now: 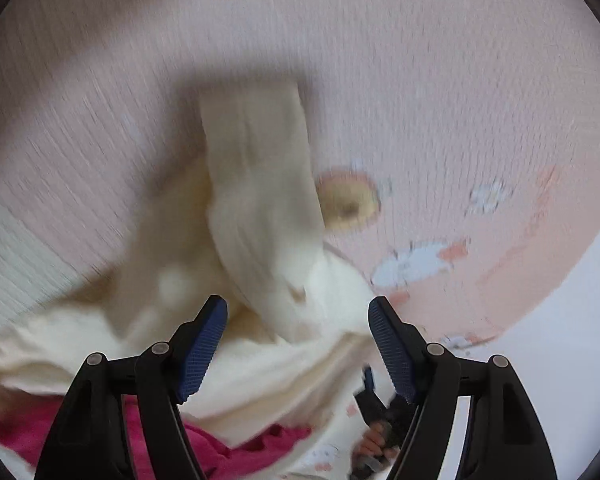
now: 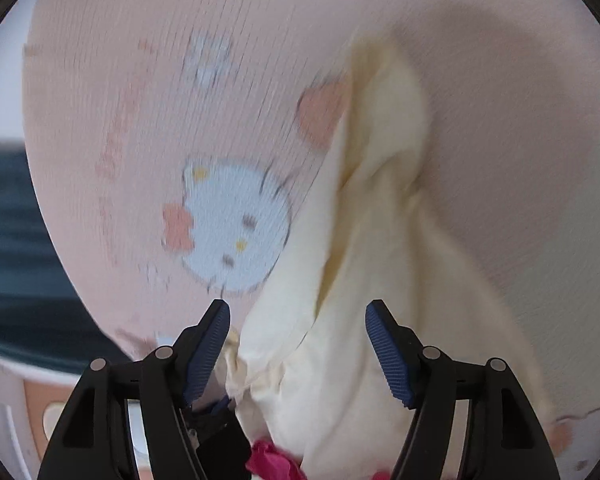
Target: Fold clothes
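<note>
Both wrist views are blurred by motion, so fine detail is lost.

In the left wrist view, a magenta garment [image 1: 228, 454] is seen at the lower left, bunched under the near edge of a cream garment [image 1: 260, 216]. The cream garment is spread from the lower left toward the middle, with one long part, possibly a sleeve, laid upward across a pale pink sheet [image 1: 420, 80]. The left gripper [image 1: 298, 304] is seen with its blue-padded jaws standing wide apart; cream cloth is seen beyond the gap, but neither pad is pressed on it. Further right, cartoon prints are scattered on the sheet. At the lower right, a hand [image 1: 374, 438] wrapped around a dark tool is partly hidden behind the right-hand finger.

In the right wrist view, a dark blurred area is seen at the far left, beyond the sheet's edge. A white cartoon cat face [image 2: 236, 228] with a pink bow is printed on the pale pink sheet [image 2: 100, 80]. The right gripper [image 2: 298, 308] is held with its jaws wide apart and nothing clamped. The cream garment [image 2: 380, 240] is seen rising in folds from between the fingers toward the upper right, lying on the sheet. A scrap of the magenta garment [image 2: 272, 460] is seen at the bottom centre, beneath the cream cloth.
</note>
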